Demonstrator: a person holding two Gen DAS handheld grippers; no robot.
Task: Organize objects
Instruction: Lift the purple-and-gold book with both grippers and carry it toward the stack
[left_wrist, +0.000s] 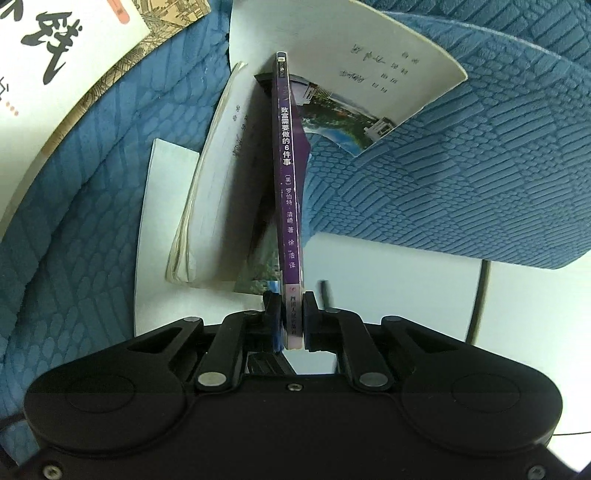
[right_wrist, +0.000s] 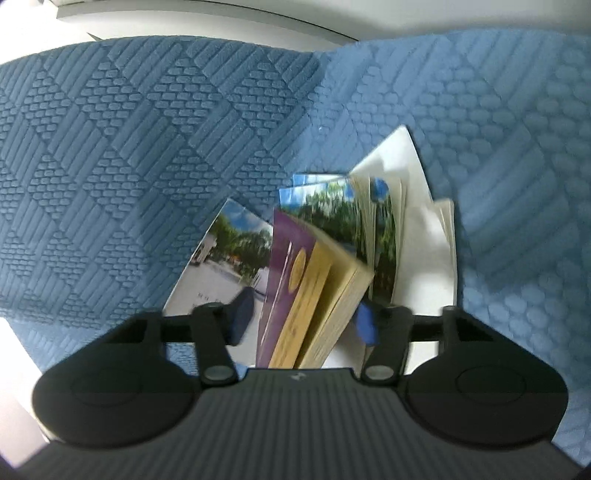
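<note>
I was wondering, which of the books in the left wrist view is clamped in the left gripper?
The purple book, held by its spine end in the left gripper. The pale book beside it is not gripped.

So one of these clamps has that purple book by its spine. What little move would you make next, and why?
Probably close the right gripper on the purple book's yellowish pages: its fingers stand apart either side without pressing, while the left gripper pinches only the spine's end, so the book hangs fanned open.
</note>
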